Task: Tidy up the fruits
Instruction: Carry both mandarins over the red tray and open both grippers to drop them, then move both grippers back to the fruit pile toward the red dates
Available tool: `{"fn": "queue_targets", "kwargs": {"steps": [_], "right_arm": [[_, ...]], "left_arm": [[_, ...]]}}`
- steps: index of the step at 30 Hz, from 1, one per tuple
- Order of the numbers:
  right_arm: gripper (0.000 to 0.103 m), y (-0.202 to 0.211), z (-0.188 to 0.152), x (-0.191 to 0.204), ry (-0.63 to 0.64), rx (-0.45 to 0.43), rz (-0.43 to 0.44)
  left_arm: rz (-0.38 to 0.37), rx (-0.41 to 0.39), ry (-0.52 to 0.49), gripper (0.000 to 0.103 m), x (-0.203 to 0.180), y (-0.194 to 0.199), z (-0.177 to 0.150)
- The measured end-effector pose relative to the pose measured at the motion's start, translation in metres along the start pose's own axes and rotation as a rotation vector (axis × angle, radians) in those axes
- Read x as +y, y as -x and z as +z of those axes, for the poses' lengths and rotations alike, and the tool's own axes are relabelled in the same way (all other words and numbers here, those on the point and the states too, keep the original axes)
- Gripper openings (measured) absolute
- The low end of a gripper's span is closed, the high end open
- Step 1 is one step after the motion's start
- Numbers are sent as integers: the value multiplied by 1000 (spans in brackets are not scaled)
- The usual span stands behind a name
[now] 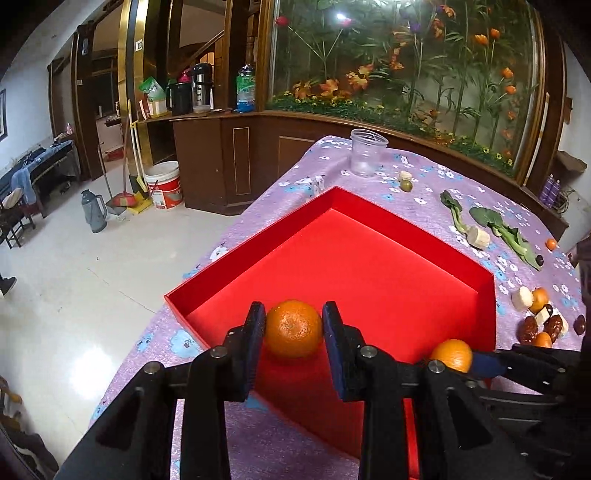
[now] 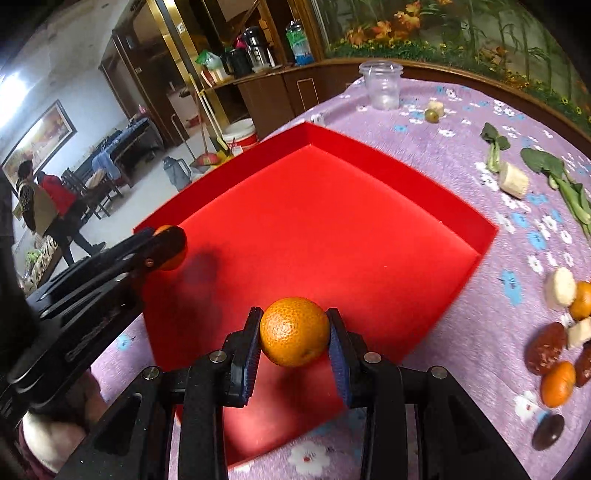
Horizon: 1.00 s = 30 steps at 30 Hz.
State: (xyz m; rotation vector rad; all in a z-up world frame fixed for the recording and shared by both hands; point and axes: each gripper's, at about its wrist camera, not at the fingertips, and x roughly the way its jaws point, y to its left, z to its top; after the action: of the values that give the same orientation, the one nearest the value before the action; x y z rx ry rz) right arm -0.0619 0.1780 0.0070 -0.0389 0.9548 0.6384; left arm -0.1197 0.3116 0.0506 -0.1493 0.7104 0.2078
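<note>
Left hand-held gripper (image 1: 293, 328) pinches a round orange mandarin (image 1: 294, 328), pebbly skin with stem dimple, over the red tray (image 1: 369, 229) near its 6 o'clock corner. Right hand-held gripper (image 2: 294, 332) pinches a second mandarin (image 2: 294, 331), glossy and dimpled, above the tray's near edge. Loose fruit pieces (image 2: 557, 350) lie on the desk (image 2: 461, 122) at 3 o'clock.

Lighting: dim indoor, warm. Glare patch on pale floor (image 1: 92, 354), lower left of left wrist view; bright spot on glass cabinet (image 1: 340, 16), top centre. Soft shadows lay in red tray (image 2: 207, 266). Strong fisheye bending, corners black; edges slightly blurred.
</note>
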Motion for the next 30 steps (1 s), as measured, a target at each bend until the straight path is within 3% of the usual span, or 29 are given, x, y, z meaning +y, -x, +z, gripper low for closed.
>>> {"fn": "queue_targets", "kwargs": {"steps": [4,7,18,20,25,30], "right_arm": [[39,-5,-1,7,11,-3,-1],[39,-6,-3,11,26,-10,-9],[60,24,-7,21,65,-94,-34],[63,30,-10,19,49,-105,-29],[66,47,-20,6,-4,-131,-18],[66,82,-41,-28,-76,-176,-30]], "left_arm": [[-1,-7,1,33,1,3,-1],[13,-25,-7,48,-2,8,0],[38,-64,-18,63,-10,30,4],[44,-73,-21,69,-12,36,4],[53,-89,-49,71,-21,51,4],[4,-96,-53,80,-31,69,3]]}}
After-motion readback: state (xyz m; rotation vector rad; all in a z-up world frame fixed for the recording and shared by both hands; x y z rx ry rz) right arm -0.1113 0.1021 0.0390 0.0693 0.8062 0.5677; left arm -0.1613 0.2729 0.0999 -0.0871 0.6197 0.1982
